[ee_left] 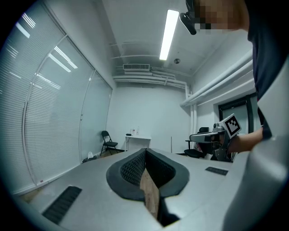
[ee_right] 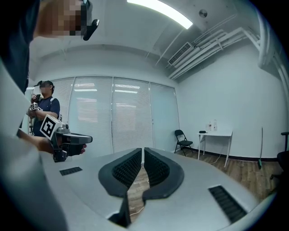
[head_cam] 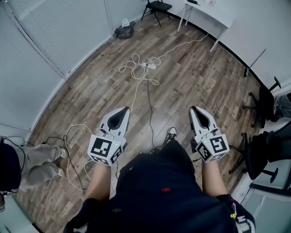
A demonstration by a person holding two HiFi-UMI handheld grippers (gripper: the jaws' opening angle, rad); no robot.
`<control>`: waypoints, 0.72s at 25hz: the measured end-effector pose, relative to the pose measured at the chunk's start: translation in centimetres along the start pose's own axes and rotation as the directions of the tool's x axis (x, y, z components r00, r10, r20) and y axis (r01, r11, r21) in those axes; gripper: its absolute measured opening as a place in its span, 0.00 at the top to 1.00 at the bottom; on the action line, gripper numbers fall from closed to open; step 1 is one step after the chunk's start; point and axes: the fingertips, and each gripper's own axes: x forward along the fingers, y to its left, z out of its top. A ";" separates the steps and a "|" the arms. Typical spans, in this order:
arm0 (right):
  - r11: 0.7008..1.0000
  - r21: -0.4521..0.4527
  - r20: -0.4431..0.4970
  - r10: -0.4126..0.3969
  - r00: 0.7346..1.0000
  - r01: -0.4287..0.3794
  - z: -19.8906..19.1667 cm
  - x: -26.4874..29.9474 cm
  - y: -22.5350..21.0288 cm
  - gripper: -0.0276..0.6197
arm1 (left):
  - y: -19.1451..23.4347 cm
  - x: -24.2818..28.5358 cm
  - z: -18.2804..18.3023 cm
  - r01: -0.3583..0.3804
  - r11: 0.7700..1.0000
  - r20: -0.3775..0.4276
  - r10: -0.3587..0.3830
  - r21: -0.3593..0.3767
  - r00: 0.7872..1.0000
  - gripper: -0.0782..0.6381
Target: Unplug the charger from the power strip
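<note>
In the head view a white power strip (head_cam: 148, 65) lies on the wood floor well ahead of me, amid loops of white cable (head_cam: 132, 68). A small plug or charger sits at it, too small to make out. A black cord (head_cam: 150, 107) runs from there back toward my feet. My left gripper (head_cam: 124, 109) (ee_left: 145, 150) and right gripper (head_cam: 195, 109) (ee_right: 143, 149) are held at waist height, side by side, pointing forward and far short of the strip. Both have their jaws together with nothing between them.
A black folding chair (head_cam: 159, 6) and a white table (head_cam: 207, 12) stand at the far wall, with a dark bag (head_cam: 123, 31) by the blinds. Black office chairs (head_cam: 266, 102) line the right side. Another person (head_cam: 41, 166) stands close on my left among thin floor cables (head_cam: 72, 150).
</note>
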 end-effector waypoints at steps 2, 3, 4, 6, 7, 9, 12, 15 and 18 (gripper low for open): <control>1.000 0.003 -0.002 0.005 1.000 -0.005 -0.2 1.2 -0.7 0.91 | 0.5 1.0 -0.1 -0.002 1.000 -0.003 0.002 0.004 1.000 0.86; 1.000 0.004 -0.002 0.010 1.000 -0.010 -0.3 1.9 -1.1 0.91 | 0.8 1.7 -0.2 -0.006 1.000 -0.006 0.006 0.005 1.000 0.86; 1.000 0.005 -0.001 0.018 1.000 -0.018 -0.4 2.7 -1.6 0.91 | 1.2 2.3 -0.2 -0.012 1.000 -0.008 0.012 0.004 1.000 0.86; 0.999 0.008 0.006 0.036 0.999 -0.036 -0.2 4.6 -2.8 0.91 | 2.0 3.9 0.0 -0.028 1.000 -0.010 0.028 0.001 1.000 0.86; 0.999 0.008 0.009 0.044 0.999 -0.045 0.0 5.6 -3.5 0.91 | 2.4 4.7 0.1 -0.035 0.999 -0.010 0.035 0.000 0.999 0.86; 0.998 0.010 0.018 0.063 0.998 -0.063 0.5 7.7 -5.1 0.91 | 3.3 6.4 0.5 -0.048 0.999 -0.007 0.048 0.005 0.999 0.86; 0.995 0.001 0.030 0.095 0.995 -0.095 1.2 10.9 -7.5 0.91 | 4.7 9.4 1.1 -0.080 0.997 -0.001 0.080 0.002 0.997 0.86; 0.991 -0.002 0.039 0.131 0.991 -0.131 1.9 13.9 -10.7 0.91 | 5.6 13.3 1.9 -0.103 0.995 0.004 0.103 -0.009 0.995 0.86; 0.986 0.008 0.043 0.168 0.985 -0.168 2.4 16.9 -14.6 0.91 | 6.1 17.7 2.8 -0.126 0.992 -0.006 0.126 0.000 0.992 0.86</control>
